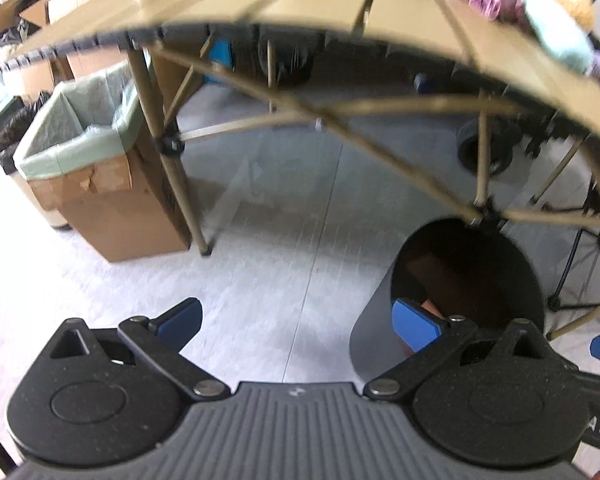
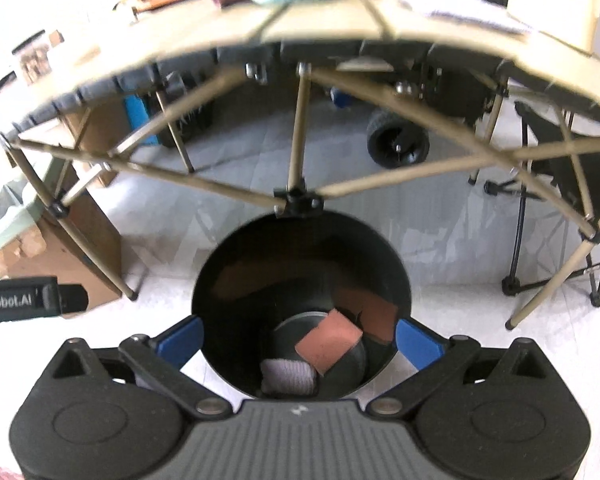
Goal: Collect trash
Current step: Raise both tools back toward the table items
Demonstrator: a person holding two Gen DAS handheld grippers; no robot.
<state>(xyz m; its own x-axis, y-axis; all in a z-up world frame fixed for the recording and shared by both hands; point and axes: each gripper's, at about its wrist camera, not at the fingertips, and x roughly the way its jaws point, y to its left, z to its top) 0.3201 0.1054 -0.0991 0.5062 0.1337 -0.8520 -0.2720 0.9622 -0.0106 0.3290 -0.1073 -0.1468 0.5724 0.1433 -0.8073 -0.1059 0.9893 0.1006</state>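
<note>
The right gripper [image 2: 298, 340] hangs over the round black bin [image 2: 300, 248], jaws spread wide and empty, trash [image 2: 328, 342] lying inside at 6 o'clock; the left gripper [image 1: 298, 320], also wide and empty, waits at the bin's 9 o'clock, below the desk [image 1: 320, 4].

Left gripper [image 1: 298, 322] angled downward, fingers spread wide, empty; right gripper [image 2: 300, 340] likewise.

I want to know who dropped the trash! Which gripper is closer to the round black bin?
Right. The right gripper hangs directly over the black bin, jaws open around its mouth. The left gripper is off to one side, over bare floor.
</note>
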